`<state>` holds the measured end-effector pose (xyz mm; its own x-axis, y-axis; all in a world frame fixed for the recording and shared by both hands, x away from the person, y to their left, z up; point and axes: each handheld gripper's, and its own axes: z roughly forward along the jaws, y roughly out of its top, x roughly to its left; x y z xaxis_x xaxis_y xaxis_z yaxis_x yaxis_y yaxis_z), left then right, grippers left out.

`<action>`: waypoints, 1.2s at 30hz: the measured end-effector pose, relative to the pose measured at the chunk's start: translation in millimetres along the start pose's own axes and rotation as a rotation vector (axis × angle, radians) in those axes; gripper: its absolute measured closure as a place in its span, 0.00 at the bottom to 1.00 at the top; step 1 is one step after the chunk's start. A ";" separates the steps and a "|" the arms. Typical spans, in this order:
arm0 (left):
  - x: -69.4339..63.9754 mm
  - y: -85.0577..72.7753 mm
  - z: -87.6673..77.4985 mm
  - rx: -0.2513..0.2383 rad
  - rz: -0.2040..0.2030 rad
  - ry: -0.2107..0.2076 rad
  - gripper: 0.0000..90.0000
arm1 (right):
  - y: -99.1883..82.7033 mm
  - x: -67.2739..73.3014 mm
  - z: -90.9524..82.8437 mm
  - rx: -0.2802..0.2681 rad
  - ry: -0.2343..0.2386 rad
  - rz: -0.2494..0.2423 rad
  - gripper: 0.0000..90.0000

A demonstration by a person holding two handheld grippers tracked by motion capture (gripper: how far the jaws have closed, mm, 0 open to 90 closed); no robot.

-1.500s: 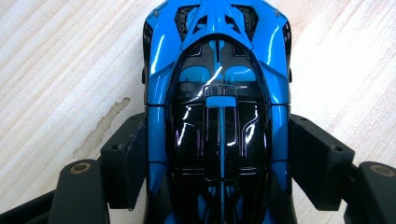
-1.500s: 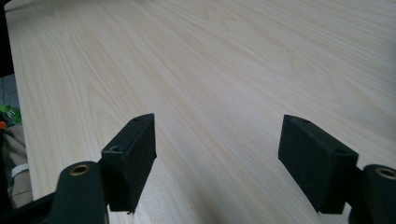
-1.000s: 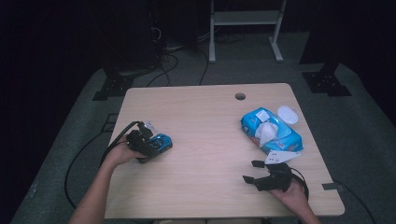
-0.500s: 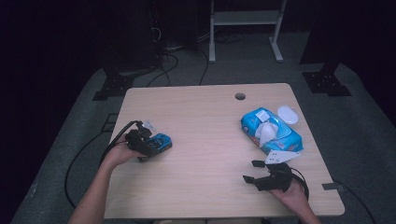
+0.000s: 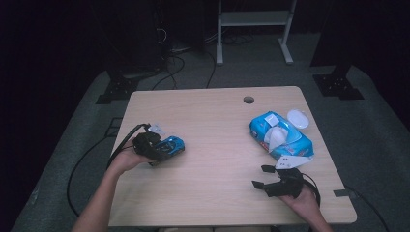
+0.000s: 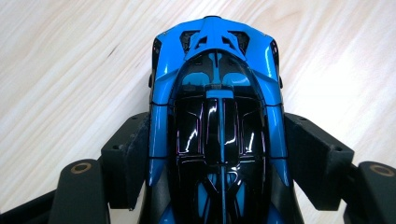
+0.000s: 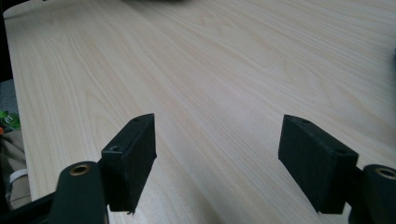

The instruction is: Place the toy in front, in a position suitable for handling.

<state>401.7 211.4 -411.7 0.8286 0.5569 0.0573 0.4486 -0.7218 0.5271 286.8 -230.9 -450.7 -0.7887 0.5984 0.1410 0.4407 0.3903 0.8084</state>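
Note:
A blue and black toy car (image 5: 169,146) lies at the left of the wooden table (image 5: 212,140), and my left gripper (image 5: 162,150) is shut on its sides. In the left gripper view the car (image 6: 217,126) sits between the two black pads (image 6: 128,161), which press on its flanks, nose pointing away. My right gripper (image 5: 263,177) rests low near the table's front right edge, its jaws standing wide apart. The right gripper view shows the right gripper (image 7: 217,161) with only bare tabletop between its pads (image 7: 135,149).
A blue pack of wet wipes (image 5: 280,137) with a white tissue sticking up lies at the right of the table, a white oval lid (image 5: 298,118) beside it. A cable hole (image 5: 248,100) sits near the far edge. Cables trail off both front corners.

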 end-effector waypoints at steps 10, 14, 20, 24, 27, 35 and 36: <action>-50.1 31.3 20.0 -0.057 0.134 -0.113 0.31 | 1.1 -0.2 -4.0 -0.014 -0.008 -0.001 0.30; -76.4 45.1 34.9 -0.069 0.195 -0.164 0.31 | 2.7 -0.5 -8.0 -0.027 -0.022 -0.008 0.30; -97.1 54.4 53.4 -0.053 0.251 -0.205 0.31 | 10.9 0.6 -19.9 -0.078 -0.100 -0.037 0.30; -105.5 56.7 65.9 -0.026 0.278 -0.223 0.31 | 21.3 -8.3 -30.7 -0.116 -0.186 -0.041 0.29; -108.5 55.9 71.2 -0.019 0.295 -0.227 0.31 | 26.0 -16.3 -34.8 -0.138 -0.250 -0.033 0.28; -109.7 50.9 74.4 -0.031 0.302 -0.220 0.31 | 54.7 -60.9 -23.3 -0.082 -0.462 -0.050 0.28; -109.5 49.8 74.0 -0.033 0.299 -0.222 0.31 | 54.7 -60.9 -23.3 -0.082 -0.462 -0.050 0.28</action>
<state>358.2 84.0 -454.4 0.9755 0.2181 0.0293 0.1678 -0.8233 0.5422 349.0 -262.3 -401.7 -0.5267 0.8361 -0.1532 0.3574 0.3814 0.8526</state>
